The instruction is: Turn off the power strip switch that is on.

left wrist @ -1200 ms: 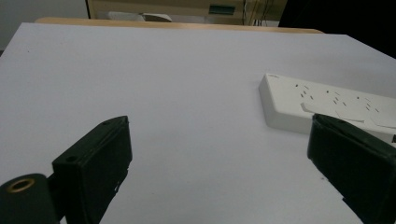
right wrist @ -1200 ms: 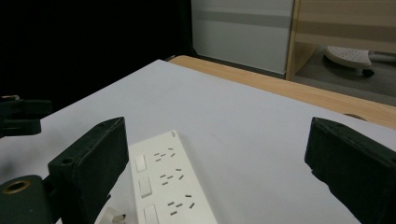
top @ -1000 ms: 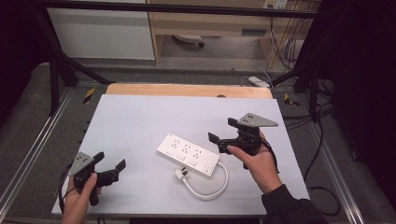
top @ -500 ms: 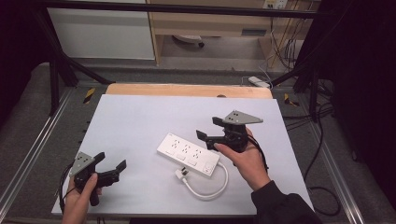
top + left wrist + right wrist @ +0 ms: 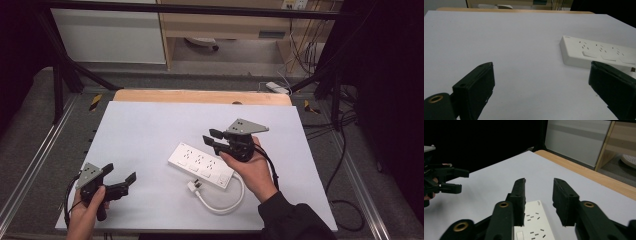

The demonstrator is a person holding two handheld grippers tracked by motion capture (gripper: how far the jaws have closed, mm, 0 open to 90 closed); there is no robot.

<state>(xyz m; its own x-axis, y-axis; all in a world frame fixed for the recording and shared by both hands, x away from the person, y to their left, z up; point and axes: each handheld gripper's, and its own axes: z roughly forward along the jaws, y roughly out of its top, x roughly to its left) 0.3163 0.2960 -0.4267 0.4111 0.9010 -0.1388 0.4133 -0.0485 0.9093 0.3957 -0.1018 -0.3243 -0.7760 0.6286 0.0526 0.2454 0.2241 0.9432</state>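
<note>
A white power strip (image 5: 200, 164) lies slantwise on the white table top (image 5: 150, 125). Its white cable (image 5: 225, 204) curls in a loop toward the front, and the plug (image 5: 194, 186) rests beside the strip. My right gripper (image 5: 213, 137) hovers open just above the strip's far right end, jaws pointing left. In the right gripper view the strip (image 5: 534, 222) lies under the parted jaws of this gripper (image 5: 539, 187). My left gripper (image 5: 120, 173) stands wide open near the front left corner, empty. In its own view the left gripper (image 5: 541, 82) faces the strip (image 5: 599, 51) from a distance.
A wooden edge (image 5: 200, 96) runs along the table's far side. Metal frame rails (image 5: 40, 150) flank the table. Cables (image 5: 340, 130) hang at the right, and a small white box (image 5: 277, 87) lies on the floor behind. A cabinet (image 5: 110, 35) stands beyond.
My right gripper has moved left, from beside the strip's right end to over it. The left gripper has stayed where it was.
</note>
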